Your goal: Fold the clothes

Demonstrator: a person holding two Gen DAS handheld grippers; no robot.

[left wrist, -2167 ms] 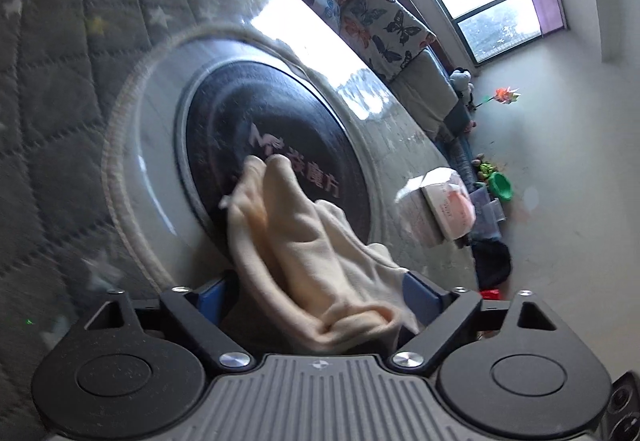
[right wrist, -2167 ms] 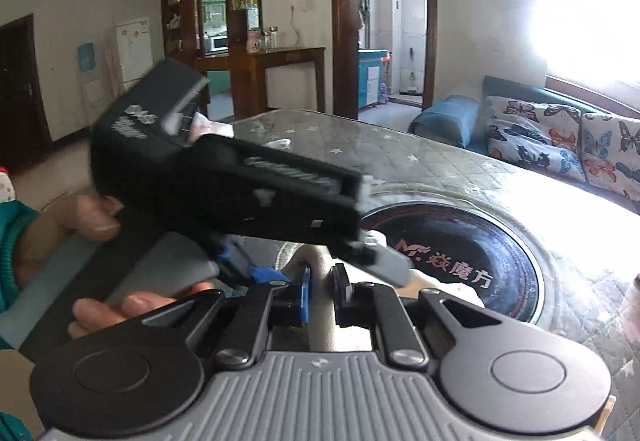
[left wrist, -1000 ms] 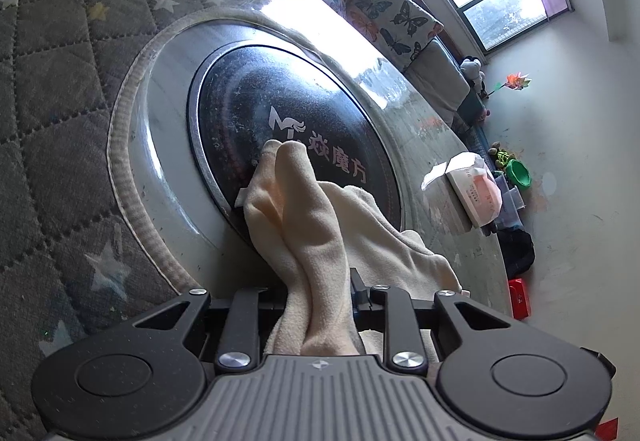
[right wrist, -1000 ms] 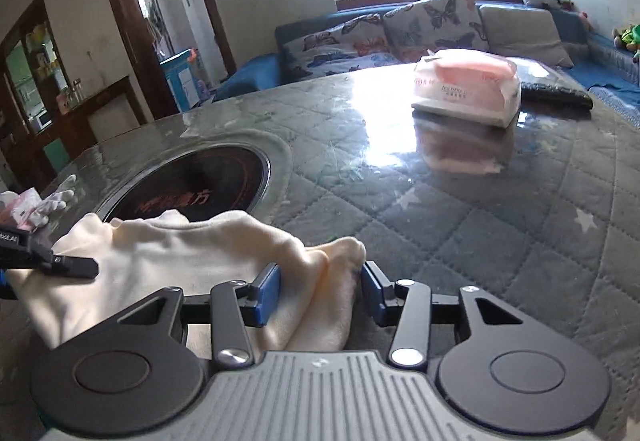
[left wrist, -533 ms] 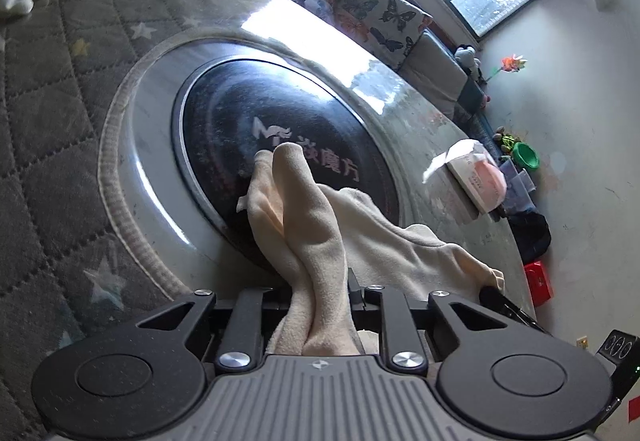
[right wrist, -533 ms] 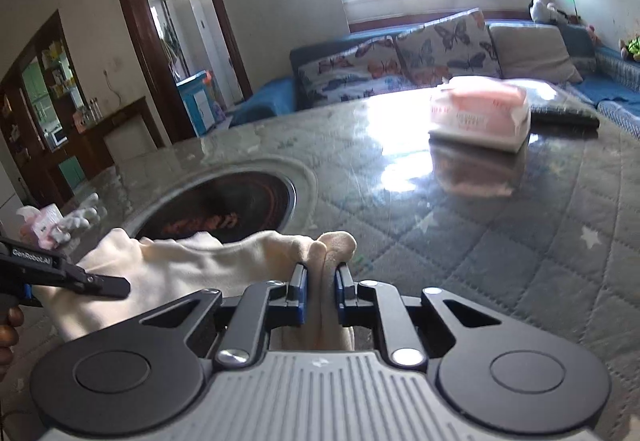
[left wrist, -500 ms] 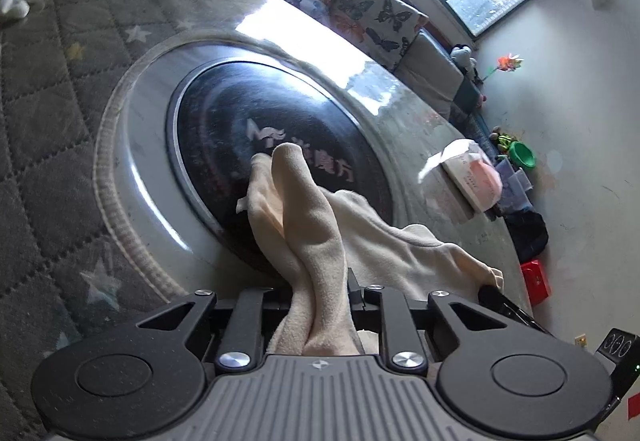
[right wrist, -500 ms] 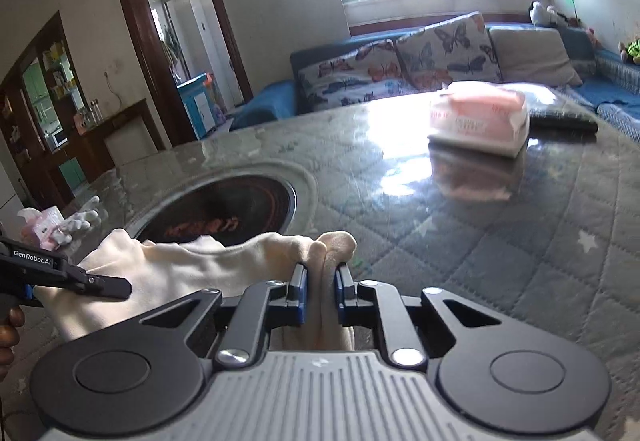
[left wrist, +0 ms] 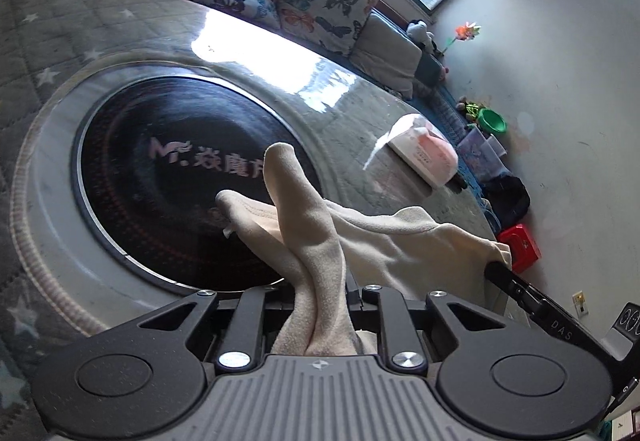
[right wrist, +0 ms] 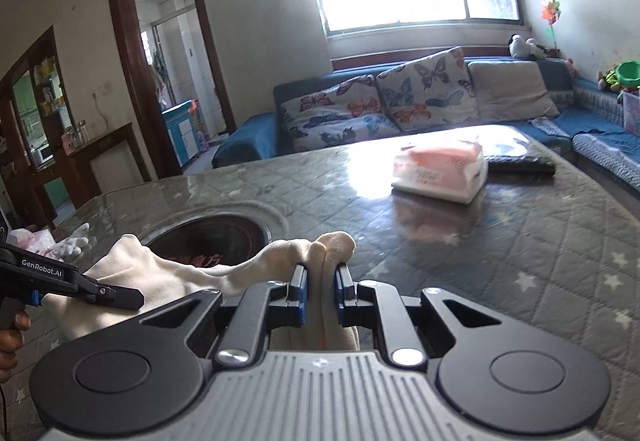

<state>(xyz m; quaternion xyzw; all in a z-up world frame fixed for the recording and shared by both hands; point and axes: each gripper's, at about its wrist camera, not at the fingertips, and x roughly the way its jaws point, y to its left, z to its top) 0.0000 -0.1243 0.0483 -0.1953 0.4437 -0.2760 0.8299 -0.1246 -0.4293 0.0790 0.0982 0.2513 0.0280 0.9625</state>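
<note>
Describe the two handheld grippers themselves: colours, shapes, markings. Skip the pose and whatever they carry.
Both share one design: a grey ribbed centre plate flanked by round black discs, black angular linkage arms with silver bolts. The right gripper has blue finger pads. Seen from the right wrist view, the left gripper is a slim black bar lettered "GenRobot.AI" in white, with a blue accent. No sleeve or cable is clearly visible.

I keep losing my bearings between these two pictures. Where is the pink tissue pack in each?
Left wrist view: the pink tissue pack lies right of centre, near the table's far edge.
Right wrist view: it sits upper right of centre on the table.
Shared landmark: the butterfly cushions behind it.
</note>
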